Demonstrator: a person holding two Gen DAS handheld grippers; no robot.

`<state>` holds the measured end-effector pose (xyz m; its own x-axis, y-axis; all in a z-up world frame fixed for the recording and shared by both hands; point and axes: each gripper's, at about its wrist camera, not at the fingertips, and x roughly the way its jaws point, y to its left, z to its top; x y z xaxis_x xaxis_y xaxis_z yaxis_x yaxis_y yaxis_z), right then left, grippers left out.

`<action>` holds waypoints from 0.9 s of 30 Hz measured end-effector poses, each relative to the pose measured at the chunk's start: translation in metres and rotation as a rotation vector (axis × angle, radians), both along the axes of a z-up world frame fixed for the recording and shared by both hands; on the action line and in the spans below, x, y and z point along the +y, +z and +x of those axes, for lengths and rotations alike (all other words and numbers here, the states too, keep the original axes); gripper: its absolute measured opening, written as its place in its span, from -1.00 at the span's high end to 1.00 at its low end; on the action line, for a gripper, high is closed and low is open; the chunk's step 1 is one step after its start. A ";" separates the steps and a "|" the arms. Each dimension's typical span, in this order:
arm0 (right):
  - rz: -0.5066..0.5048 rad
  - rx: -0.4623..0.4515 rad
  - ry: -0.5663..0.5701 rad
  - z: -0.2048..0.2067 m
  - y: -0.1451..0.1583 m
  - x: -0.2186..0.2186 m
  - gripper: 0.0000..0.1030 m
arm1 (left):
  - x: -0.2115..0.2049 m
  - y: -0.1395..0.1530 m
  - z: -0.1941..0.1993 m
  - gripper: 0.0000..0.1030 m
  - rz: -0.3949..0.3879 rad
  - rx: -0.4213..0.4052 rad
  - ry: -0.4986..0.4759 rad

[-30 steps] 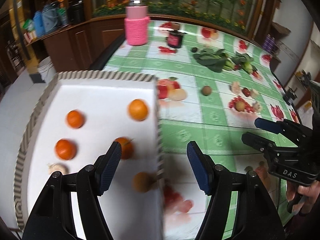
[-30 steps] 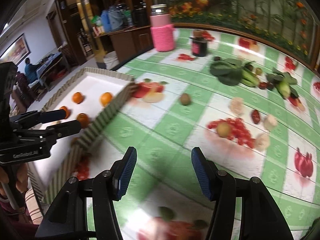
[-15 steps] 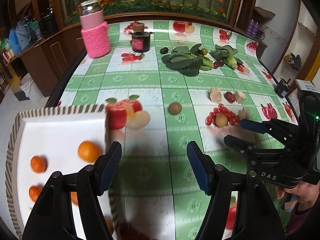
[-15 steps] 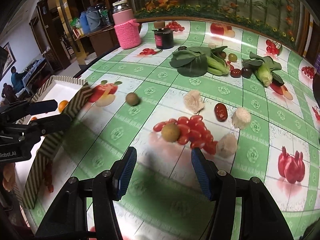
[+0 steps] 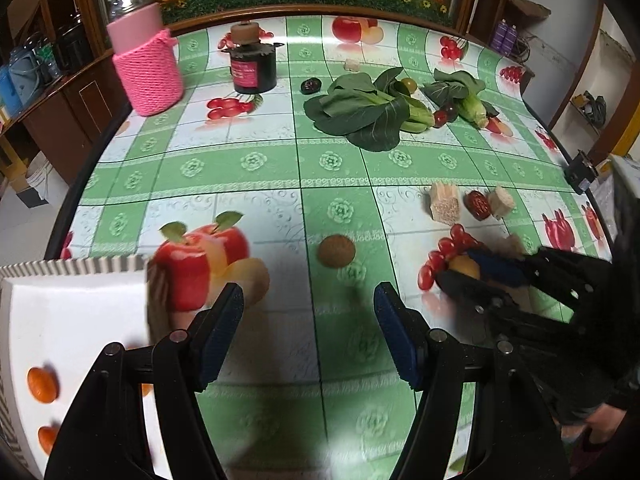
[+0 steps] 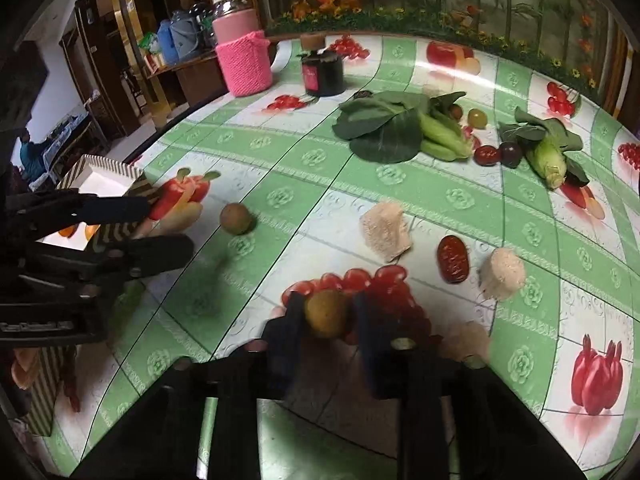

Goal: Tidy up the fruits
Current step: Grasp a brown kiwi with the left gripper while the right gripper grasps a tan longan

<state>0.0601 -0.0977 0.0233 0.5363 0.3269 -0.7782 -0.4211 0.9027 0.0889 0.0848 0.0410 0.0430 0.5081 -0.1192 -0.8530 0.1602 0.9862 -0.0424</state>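
On the far left sits the white tray with a striped rim, and a few oranges lie in it (the edge of the picture cuts off most of the tray). The left gripper hangs over the tablecloth just right of the tray. Its blue pads are apart and nothing is between them. A small brown fruit lies on the cloth straight ahead of it, a little past the tips. It is round, so it has no long side to line up with. The left gripper is the nearer one to this fruit.

Further right, the right gripper has just squeezed shut on a small yellow-brown fruit, right on top of the printed red berries. The tray is away to its left, so I think the fruit must travel that way, past the left gripper.

From the left camera, the held fruit is mostly hidden behind the black fingers. The right gripper's pads look blurry, so the exact touch is hard to see
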 end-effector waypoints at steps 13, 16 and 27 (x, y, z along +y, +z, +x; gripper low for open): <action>0.086 0.007 0.005 -0.001 -0.001 -0.018 0.53 | -0.015 -0.022 0.028 0.61 0.046 0.011 -0.002; 0.083 0.006 0.011 -0.001 -0.001 -0.017 0.53 | -0.012 -0.021 0.025 0.61 0.035 0.016 0.010; 0.080 -0.028 0.049 -0.023 0.019 -0.005 0.53 | 0.013 0.018 -0.037 0.61 -0.039 -0.028 0.023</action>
